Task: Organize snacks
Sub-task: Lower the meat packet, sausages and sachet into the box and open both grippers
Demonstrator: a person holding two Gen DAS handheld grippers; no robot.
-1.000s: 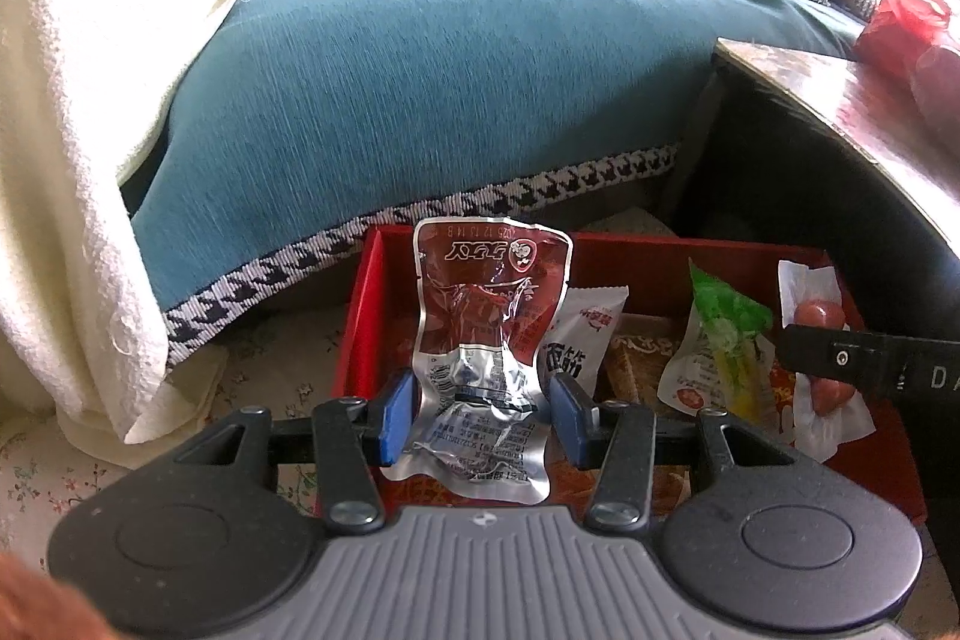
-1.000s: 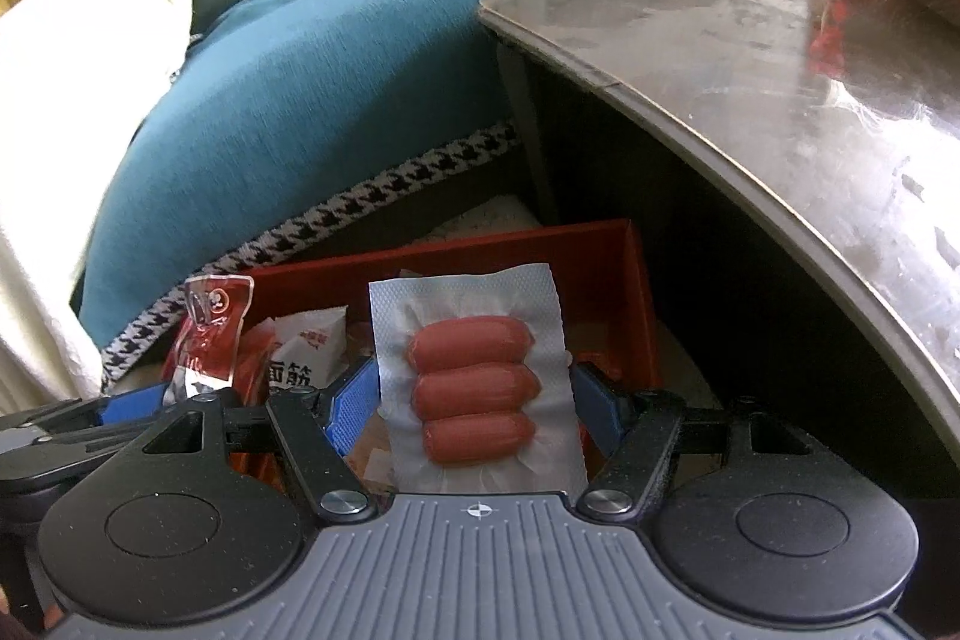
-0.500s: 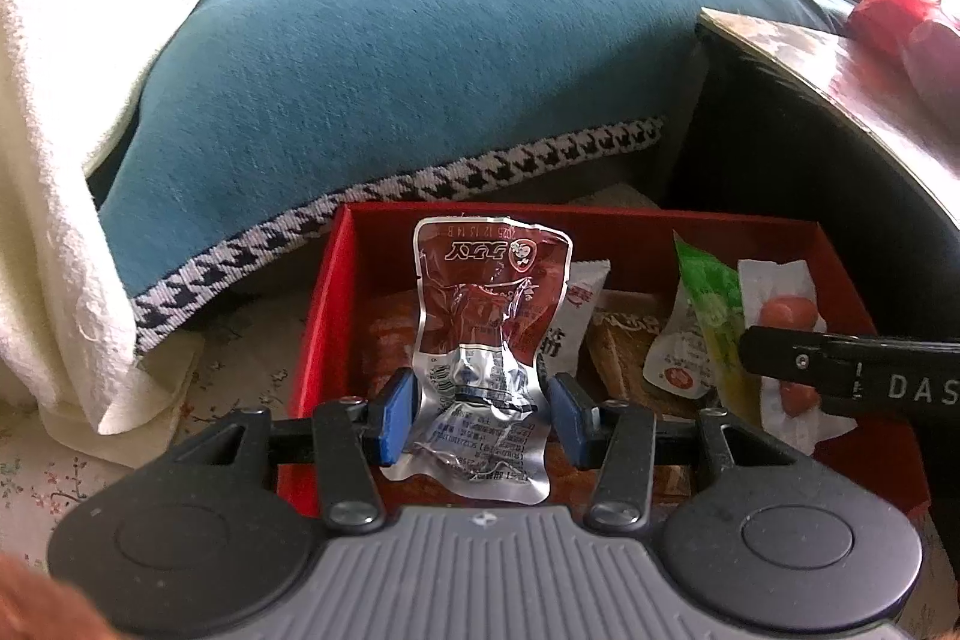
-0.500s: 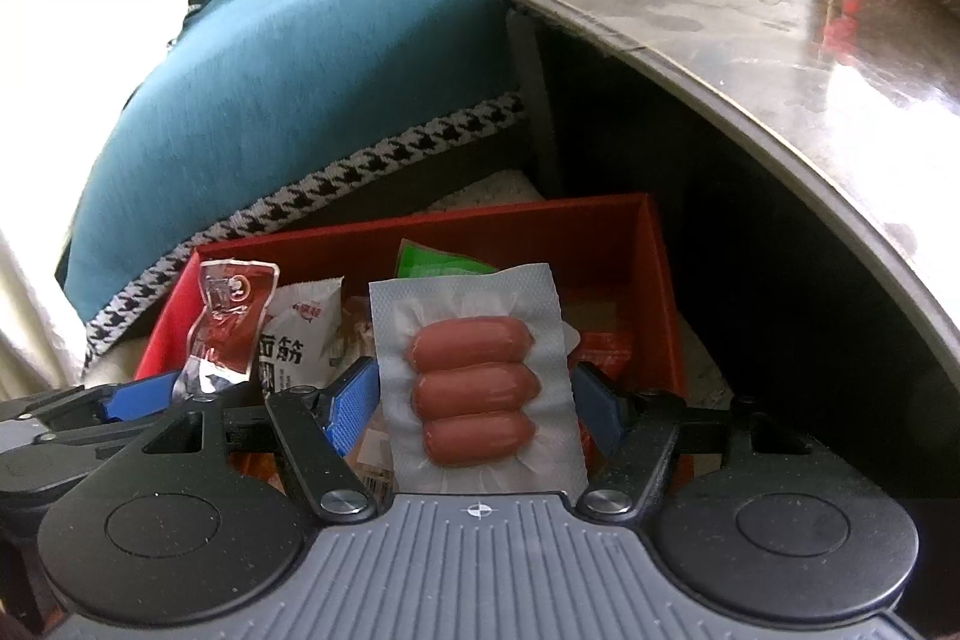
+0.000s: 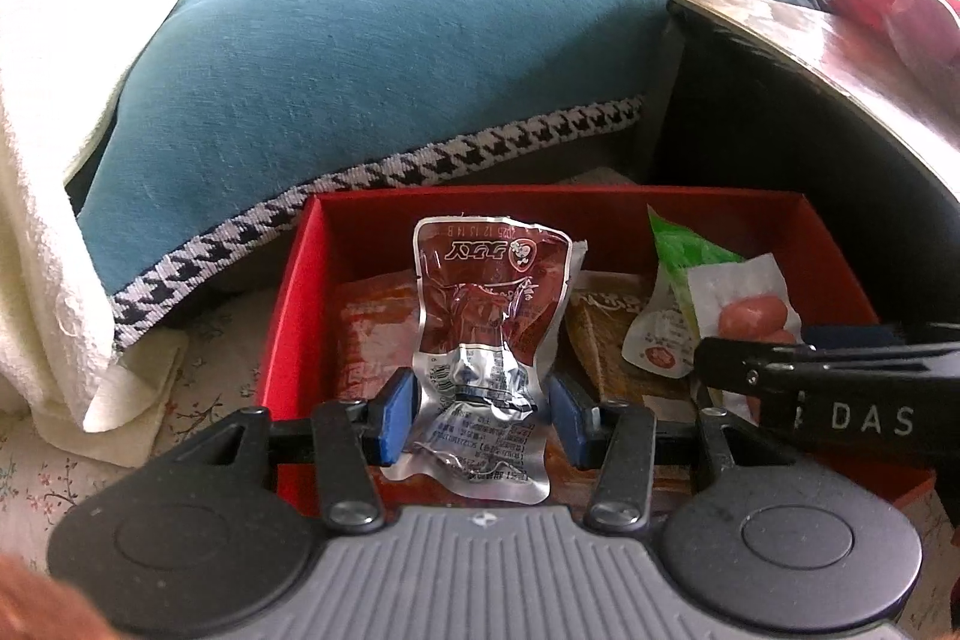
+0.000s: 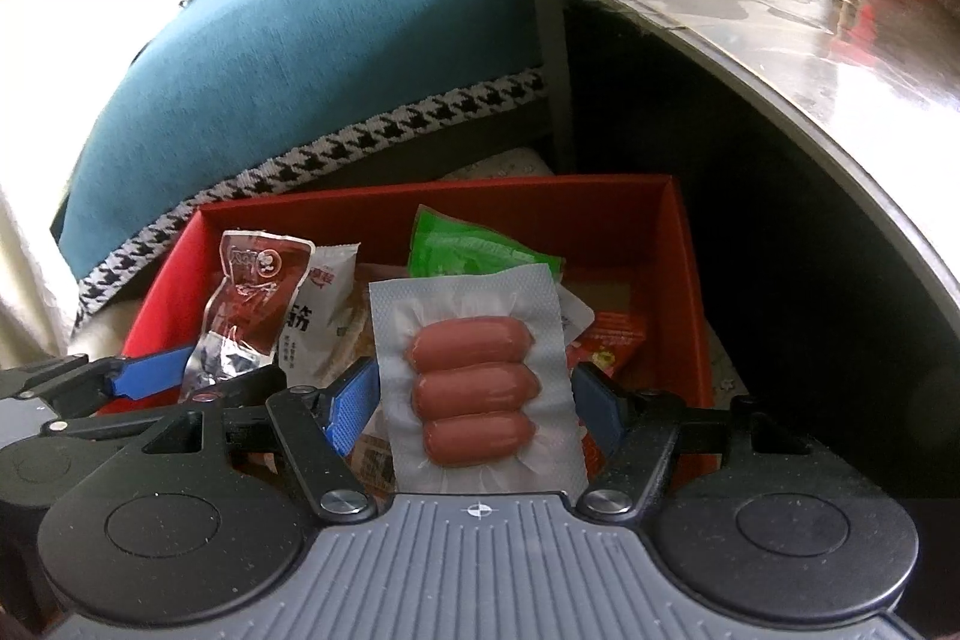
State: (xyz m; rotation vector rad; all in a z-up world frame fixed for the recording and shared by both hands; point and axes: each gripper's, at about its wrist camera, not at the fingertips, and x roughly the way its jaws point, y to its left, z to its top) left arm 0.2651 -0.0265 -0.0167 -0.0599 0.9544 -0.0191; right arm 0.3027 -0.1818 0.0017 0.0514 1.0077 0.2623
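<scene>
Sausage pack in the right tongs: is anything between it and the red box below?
Nothing rigid. The sausage pack hangs over the open red box, clamped in the right tongs. Below it lie only loose snacks, including a green packet. The left tongs, gripping a foil pouch, are off to the side.

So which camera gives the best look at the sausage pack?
The right wrist view: the sausage pack sits centred between the right gripper pads, all three sausages visible. The left wrist view shows only a corner of it, behind the other gripper's finger, over the red box.
</scene>
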